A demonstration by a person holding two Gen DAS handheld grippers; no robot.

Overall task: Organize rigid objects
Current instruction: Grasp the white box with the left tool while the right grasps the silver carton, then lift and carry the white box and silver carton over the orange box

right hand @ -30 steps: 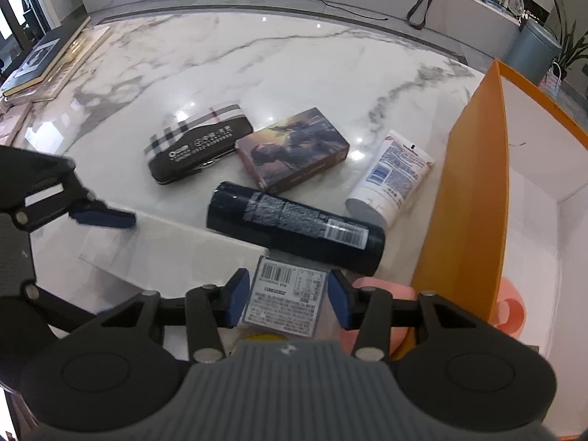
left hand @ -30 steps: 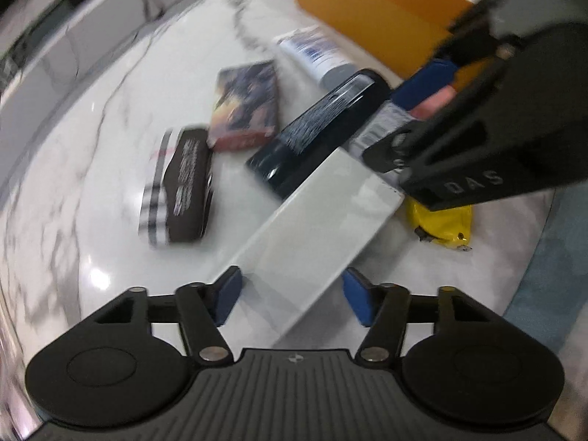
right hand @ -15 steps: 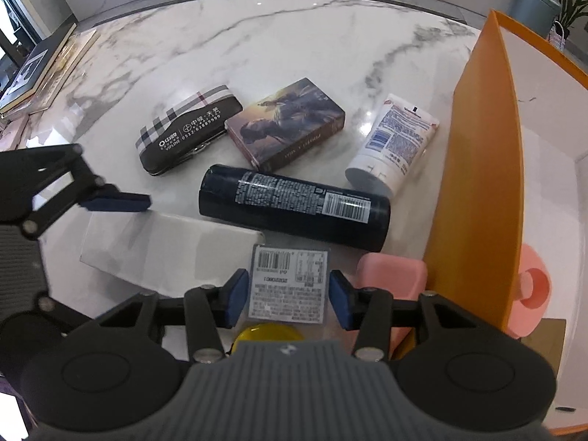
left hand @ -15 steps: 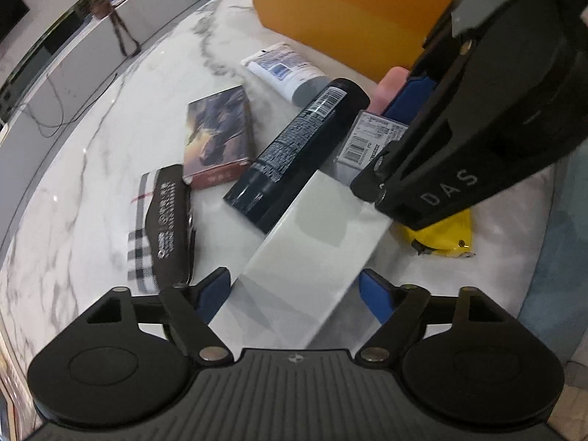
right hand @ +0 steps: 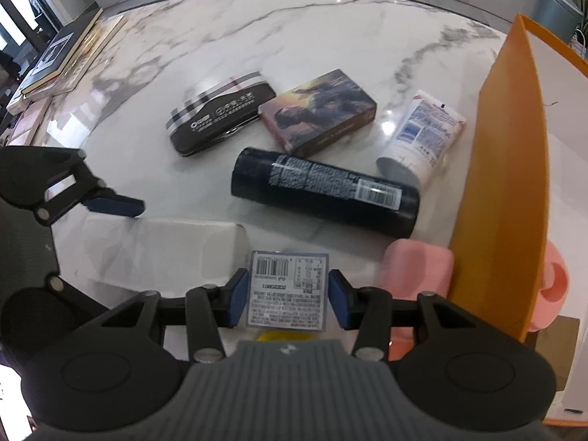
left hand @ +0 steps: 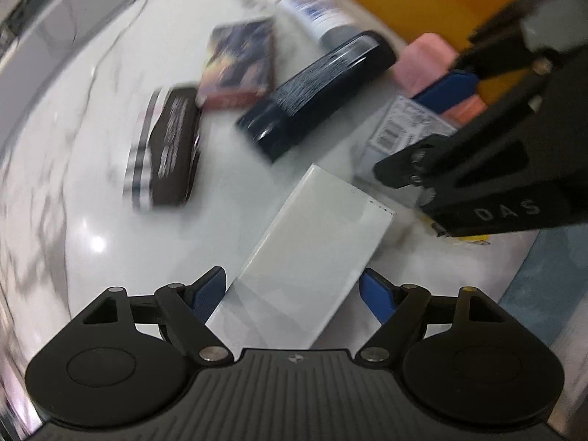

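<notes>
Since a second ago the left gripper (left hand: 292, 290) has spread from a tight grip on the white box (left hand: 312, 253); its jaws now ease inward, the box lying between them on the marble. The right gripper (right hand: 286, 292) pinches a labelled packet (right hand: 287, 288), probably bound next for the orange bin (right hand: 503, 169) on the right.

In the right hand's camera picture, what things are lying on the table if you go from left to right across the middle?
Plaid-edged black case → picture box → white tube → orange box wall.
</notes>
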